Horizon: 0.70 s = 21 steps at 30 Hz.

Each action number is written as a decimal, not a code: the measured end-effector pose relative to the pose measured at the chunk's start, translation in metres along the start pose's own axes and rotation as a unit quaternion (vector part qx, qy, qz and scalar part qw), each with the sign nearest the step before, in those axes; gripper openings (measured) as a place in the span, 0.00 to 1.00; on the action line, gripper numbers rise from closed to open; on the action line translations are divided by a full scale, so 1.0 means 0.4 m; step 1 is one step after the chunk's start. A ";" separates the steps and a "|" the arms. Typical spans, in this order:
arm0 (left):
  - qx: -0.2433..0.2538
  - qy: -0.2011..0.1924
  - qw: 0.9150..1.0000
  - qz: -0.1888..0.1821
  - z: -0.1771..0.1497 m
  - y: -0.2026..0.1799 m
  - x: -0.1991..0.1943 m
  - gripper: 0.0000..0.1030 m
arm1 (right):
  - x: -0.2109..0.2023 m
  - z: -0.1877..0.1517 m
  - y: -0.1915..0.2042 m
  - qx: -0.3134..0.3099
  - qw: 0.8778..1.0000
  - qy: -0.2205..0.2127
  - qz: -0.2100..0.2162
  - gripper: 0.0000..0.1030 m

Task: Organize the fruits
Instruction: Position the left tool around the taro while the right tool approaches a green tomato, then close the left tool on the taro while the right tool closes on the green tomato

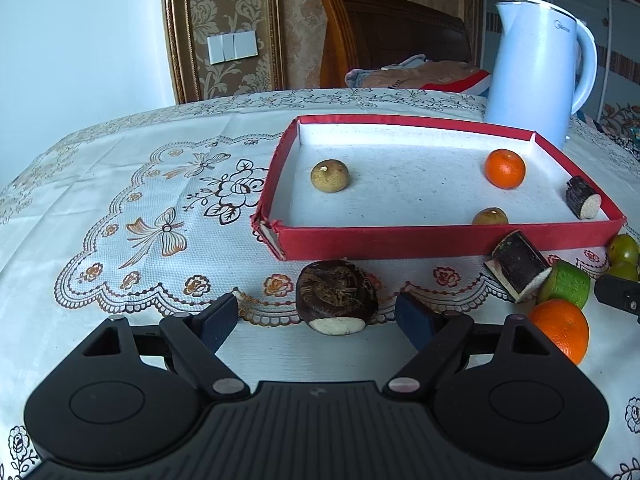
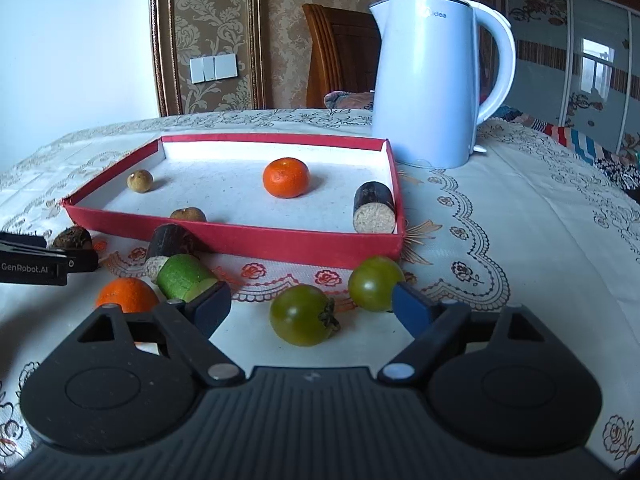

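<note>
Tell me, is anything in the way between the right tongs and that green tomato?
No. The nearer green tomato lies on the cloth just ahead of the open right tongs, with nothing between them. A second green tomato sits beside it.

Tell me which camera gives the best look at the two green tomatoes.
The right wrist view: both green tomatoes sit whole, close ahead of the right gripper. The left wrist view catches only slivers of them at its right edge.

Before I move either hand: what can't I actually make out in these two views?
- Left wrist view: green fruits cut by the right edge.
- Right wrist view: orange partly behind the right gripper; brown root partly behind the left gripper.
- Both views: longan half hidden by the tray wall.
</note>
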<state>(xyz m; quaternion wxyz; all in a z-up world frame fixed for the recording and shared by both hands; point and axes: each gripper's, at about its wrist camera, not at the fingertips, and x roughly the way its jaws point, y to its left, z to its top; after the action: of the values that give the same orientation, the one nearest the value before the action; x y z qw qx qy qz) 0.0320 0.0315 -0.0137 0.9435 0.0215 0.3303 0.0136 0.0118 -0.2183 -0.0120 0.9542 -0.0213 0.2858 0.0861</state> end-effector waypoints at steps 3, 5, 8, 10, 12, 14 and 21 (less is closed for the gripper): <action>0.007 -0.001 1.000 -0.003 0.000 -0.007 0.000 0.83 | 0.001 0.002 0.004 -0.006 1.000 0.000 -0.001 0.85; 0.006 -0.001 1.000 -0.005 0.000 -0.007 0.000 0.83 | 0.002 0.003 0.013 -0.016 1.000 0.000 -0.005 0.84; 0.001 0.003 1.000 -0.009 0.001 -0.005 0.002 0.83 | -0.010 0.001 0.032 -0.044 0.999 -0.017 -0.001 0.72; -0.003 0.004 1.000 -0.013 0.002 0.000 0.003 0.80 | -0.009 0.001 0.048 -0.062 0.998 -0.015 0.003 0.71; -0.004 0.004 1.000 -0.014 0.002 0.002 0.003 0.78 | -0.004 0.004 0.050 -0.064 0.998 -0.013 -0.007 0.71; -0.004 0.003 1.000 -0.016 0.002 0.002 0.002 0.76 | -0.001 0.005 0.041 -0.055 0.998 -0.011 -0.014 0.71; -0.001 -0.003 1.000 -0.013 0.002 -0.001 -0.001 0.63 | -0.027 -0.013 0.003 -0.029 1.000 -0.005 0.008 0.64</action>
<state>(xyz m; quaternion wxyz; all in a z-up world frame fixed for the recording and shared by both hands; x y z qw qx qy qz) 0.0323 0.0312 -0.0130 0.9445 0.0162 0.3281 0.0011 -0.0001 -0.2192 -0.0105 0.9540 -0.0457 0.2782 0.1024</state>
